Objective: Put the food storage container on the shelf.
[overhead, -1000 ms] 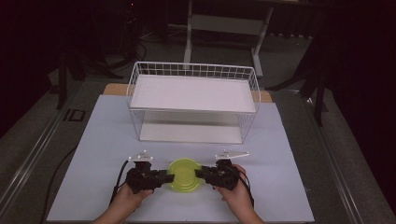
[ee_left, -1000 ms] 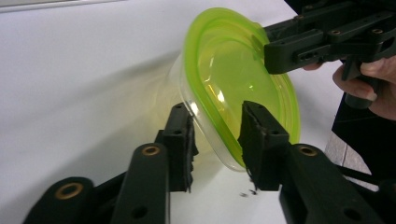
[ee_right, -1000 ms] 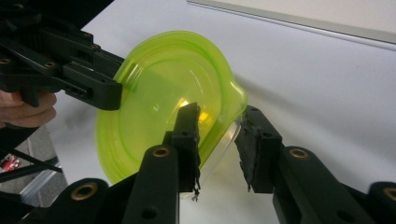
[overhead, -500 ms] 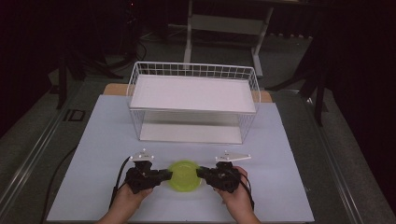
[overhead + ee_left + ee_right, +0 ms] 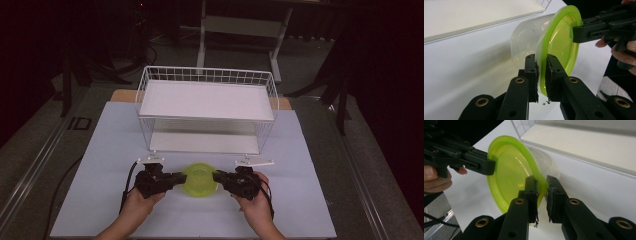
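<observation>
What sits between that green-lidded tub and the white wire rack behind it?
Nothing visible. The tub, gripped at its lid rim by the left gripper and right gripper, has only bare white table before the rack.

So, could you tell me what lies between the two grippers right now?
In the high view, the green-lidded container sits between the left gripper and the right gripper, each clamped on the lid's rim.
</observation>
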Demonstrator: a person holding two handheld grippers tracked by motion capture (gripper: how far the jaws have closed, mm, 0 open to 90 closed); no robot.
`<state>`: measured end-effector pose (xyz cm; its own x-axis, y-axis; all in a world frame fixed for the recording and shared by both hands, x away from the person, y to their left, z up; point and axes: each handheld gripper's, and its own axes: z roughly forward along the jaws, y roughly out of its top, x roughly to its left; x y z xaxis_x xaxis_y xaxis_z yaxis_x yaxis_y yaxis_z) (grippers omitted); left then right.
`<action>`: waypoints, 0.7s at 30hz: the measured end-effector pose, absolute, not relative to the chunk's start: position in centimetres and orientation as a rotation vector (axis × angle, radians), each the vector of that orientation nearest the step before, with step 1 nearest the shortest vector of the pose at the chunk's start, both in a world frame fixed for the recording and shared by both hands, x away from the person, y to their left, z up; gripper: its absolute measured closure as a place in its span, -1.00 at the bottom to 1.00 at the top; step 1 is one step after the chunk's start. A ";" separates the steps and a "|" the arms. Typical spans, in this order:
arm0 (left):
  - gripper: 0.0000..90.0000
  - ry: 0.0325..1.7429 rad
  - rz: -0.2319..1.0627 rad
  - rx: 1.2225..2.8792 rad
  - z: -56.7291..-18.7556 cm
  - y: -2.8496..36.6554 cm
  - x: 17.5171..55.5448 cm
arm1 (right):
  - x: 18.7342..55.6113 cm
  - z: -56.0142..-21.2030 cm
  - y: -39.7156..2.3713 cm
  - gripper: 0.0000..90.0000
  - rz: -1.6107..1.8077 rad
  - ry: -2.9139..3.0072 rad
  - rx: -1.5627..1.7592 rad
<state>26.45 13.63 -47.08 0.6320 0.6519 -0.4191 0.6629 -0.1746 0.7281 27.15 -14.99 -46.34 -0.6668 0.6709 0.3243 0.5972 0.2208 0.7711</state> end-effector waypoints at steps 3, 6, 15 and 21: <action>0.82 1.049 -0.013 1.861 -46.9 13.5 26.8 | 27.5 -46.2 -15.1 0.78 1.463 2.376 1.246; 0.82 1.051 -0.015 1.841 -46.9 13.5 27.3 | 28.0 -46.1 -15.2 0.78 1.468 2.366 1.256; 0.82 1.054 -0.008 1.809 -46.8 13.1 28.9 | 29.6 -45.8 -15.4 0.78 1.459 2.341 1.280; 0.83 1.029 -0.003 1.765 -47.1 13.1 29.8 | 30.5 -45.5 -15.6 0.78 1.459 2.311 1.285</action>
<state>29.75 13.15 -47.11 0.6312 0.6315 -0.4502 0.6341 -0.0859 0.7685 30.45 -15.58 -45.49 -0.6317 0.7074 0.3170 0.5902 0.1738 0.7884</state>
